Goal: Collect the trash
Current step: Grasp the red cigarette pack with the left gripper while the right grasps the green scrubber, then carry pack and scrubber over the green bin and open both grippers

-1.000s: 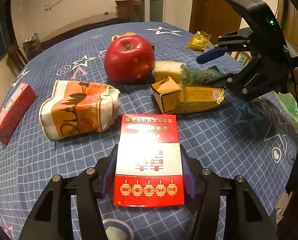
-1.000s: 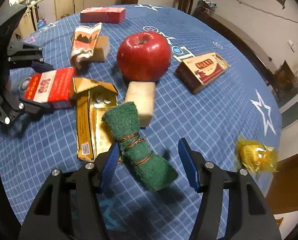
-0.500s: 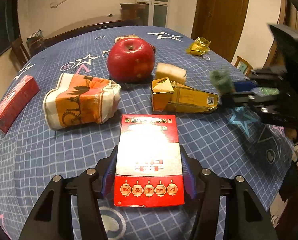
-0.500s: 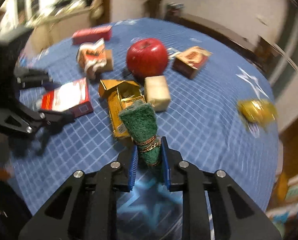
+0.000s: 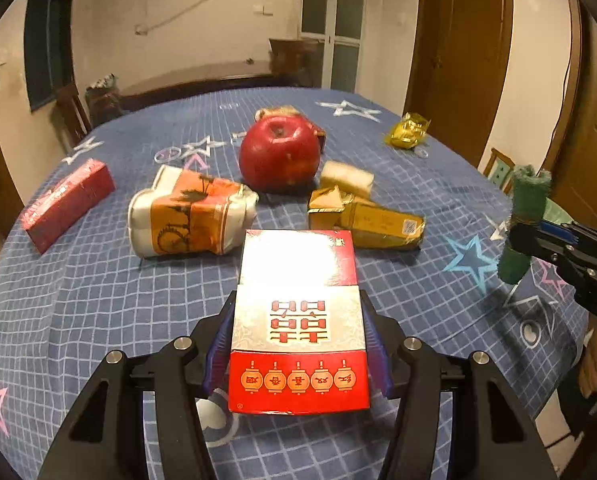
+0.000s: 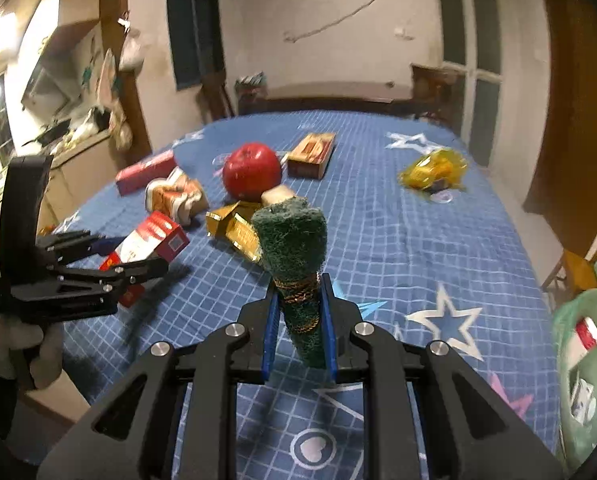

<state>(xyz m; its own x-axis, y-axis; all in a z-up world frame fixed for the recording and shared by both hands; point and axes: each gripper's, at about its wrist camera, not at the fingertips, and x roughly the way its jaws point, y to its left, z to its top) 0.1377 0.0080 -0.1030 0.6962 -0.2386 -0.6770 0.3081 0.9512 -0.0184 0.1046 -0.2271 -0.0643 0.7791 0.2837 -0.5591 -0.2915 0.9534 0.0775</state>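
Note:
My left gripper [image 5: 298,304] is shut on a red-and-white cigarette box [image 5: 298,332], held flat just above the blue star tablecloth [image 5: 98,300]. The right wrist view shows that gripper [image 6: 118,256] and box [image 6: 154,236] at the left. My right gripper [image 6: 300,292] is shut on a rolled green scouring pad [image 6: 290,236] tied with wire, standing upright between the blue pads. It sits at the right edge of the left wrist view, gripper [image 5: 534,236] and pad [image 5: 530,188] alike. On the table lie a crushed paper cup [image 5: 190,216], a gold carton [image 5: 370,220] and a yellow wrapper [image 5: 408,132].
A red apple [image 5: 280,154] and a beige block [image 5: 346,176] sit mid-table, with a brown box [image 6: 312,154] behind them. A long red box [image 5: 66,204] lies at the left. A green bag [image 6: 586,360] holding packets hangs off the right table edge.
The right gripper closed on the green pad, raised it upright and carried it right, away from the pile. The left gripper kept its hold on the box and drew back a little.

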